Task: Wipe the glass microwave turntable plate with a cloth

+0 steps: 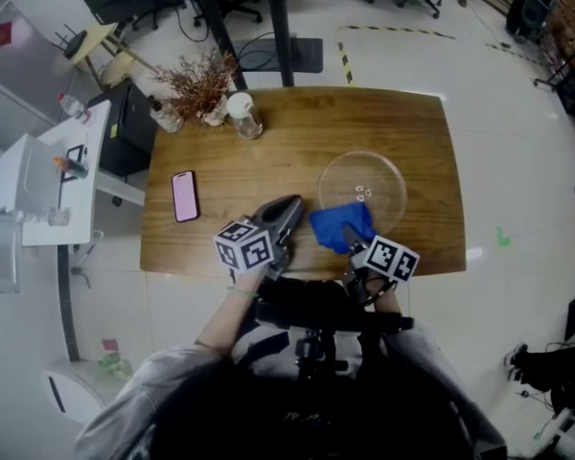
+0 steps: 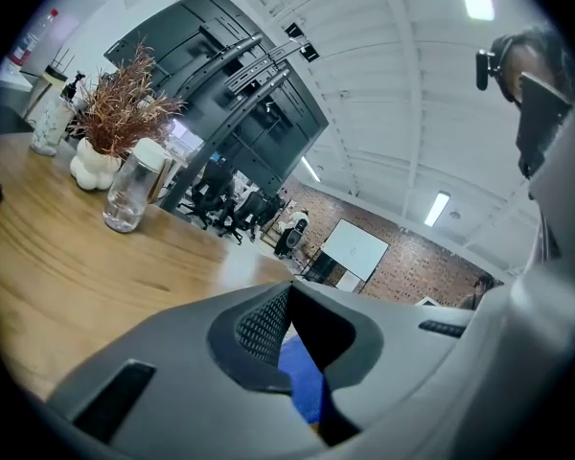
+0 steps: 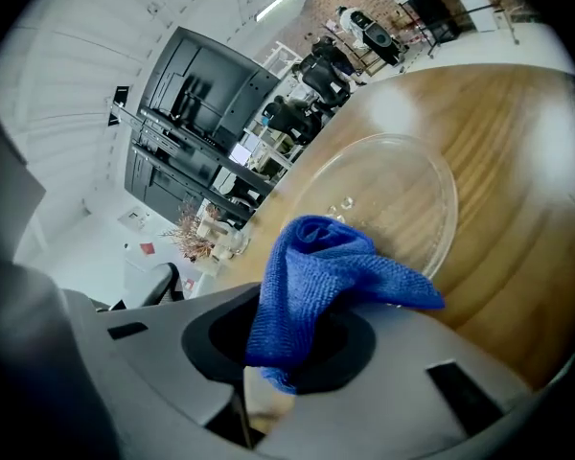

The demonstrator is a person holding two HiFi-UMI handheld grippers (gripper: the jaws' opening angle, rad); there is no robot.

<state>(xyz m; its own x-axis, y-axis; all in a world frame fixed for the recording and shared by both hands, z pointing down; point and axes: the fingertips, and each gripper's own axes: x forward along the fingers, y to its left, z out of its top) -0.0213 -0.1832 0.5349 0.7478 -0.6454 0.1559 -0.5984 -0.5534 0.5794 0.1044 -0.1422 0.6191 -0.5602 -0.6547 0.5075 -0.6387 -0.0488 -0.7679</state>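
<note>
The clear glass turntable plate [image 1: 383,175] lies flat on the right half of the wooden table [image 1: 268,161], with a few small bright specks near its middle. My right gripper [image 1: 350,239] is shut on a bunched blue cloth [image 1: 335,223], which hangs over the plate's near-left rim. In the right gripper view the cloth [image 3: 316,276] rises from the right gripper [image 3: 302,341], and the plate [image 3: 393,190] lies just beyond. My left gripper [image 1: 289,205] hovers left of the cloth, shut with nothing held. In the left gripper view, the left gripper [image 2: 289,290] frames a strip of blue cloth [image 2: 302,372].
A pink phone [image 1: 184,195] lies on the table's left part. At the back left stand a glass jar with a white lid [image 1: 244,115] and a vase of dried twigs [image 1: 199,84]. The table's near edge runs just under both grippers.
</note>
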